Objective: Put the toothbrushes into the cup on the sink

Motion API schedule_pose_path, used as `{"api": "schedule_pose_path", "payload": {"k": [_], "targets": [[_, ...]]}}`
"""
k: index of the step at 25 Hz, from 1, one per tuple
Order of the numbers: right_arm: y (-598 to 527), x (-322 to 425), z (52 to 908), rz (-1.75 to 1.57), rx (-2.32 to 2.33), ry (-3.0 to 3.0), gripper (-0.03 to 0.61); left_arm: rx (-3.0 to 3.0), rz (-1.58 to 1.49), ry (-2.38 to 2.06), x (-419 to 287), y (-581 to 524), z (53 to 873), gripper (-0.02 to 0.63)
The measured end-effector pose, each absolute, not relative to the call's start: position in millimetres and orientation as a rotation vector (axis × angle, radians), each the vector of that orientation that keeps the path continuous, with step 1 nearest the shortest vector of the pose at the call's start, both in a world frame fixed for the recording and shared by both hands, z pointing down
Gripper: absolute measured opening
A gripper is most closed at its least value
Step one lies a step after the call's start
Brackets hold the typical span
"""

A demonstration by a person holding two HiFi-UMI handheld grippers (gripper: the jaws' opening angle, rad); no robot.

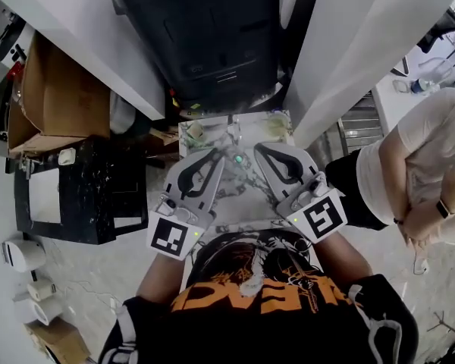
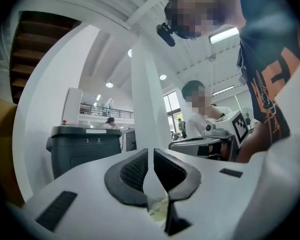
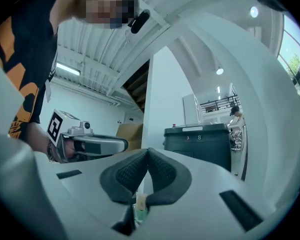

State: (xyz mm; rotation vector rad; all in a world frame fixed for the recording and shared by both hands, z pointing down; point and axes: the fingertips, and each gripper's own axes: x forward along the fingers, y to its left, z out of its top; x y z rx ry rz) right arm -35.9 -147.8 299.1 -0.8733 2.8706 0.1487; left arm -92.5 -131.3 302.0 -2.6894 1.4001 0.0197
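Observation:
Seen from the head view, a small marble sink top (image 1: pixel 235 203) lies in front of me. A pale cup (image 1: pixel 195 132) stands at its back left and another cup-like thing (image 1: pixel 279 123) at its back right. Something small and teal (image 1: pixel 236 158) lies between the two gripper tips; I cannot tell what it is. My left gripper (image 1: pixel 214 158) (image 2: pixel 151 166) tilts upward, jaws nearly closed with a thin slit between the pads and nothing gripped. My right gripper (image 1: pixel 262 152) (image 3: pixel 147 166) also points upward, its pads pressed together. No toothbrush shows clearly in any view.
A black bin (image 1: pixel 205 29) stands behind the sink between two white pillars (image 1: pixel 341 44). A cardboard box (image 1: pixel 53 89) and a black cabinet (image 1: pixel 83 192) are at the left. A person in a white top (image 1: pixel 409 165) stands close at the right.

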Motion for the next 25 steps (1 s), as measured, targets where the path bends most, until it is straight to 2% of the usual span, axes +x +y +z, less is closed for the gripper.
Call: {"api": "schedule_pose_path", "payload": {"k": [6,25], "targets": [[-135.8,-23.5,293.7,0.161,-0.87,2.866,0.014,-2.709,0.043,1.413,-75.7,-121.9,302.2,0.023],[-132.5,-20.6,302.1,0.198,-0.917,2.914,0.012,-2.715,0.031,1.443,-69.7,-119.6,318.1,0.021]]}}
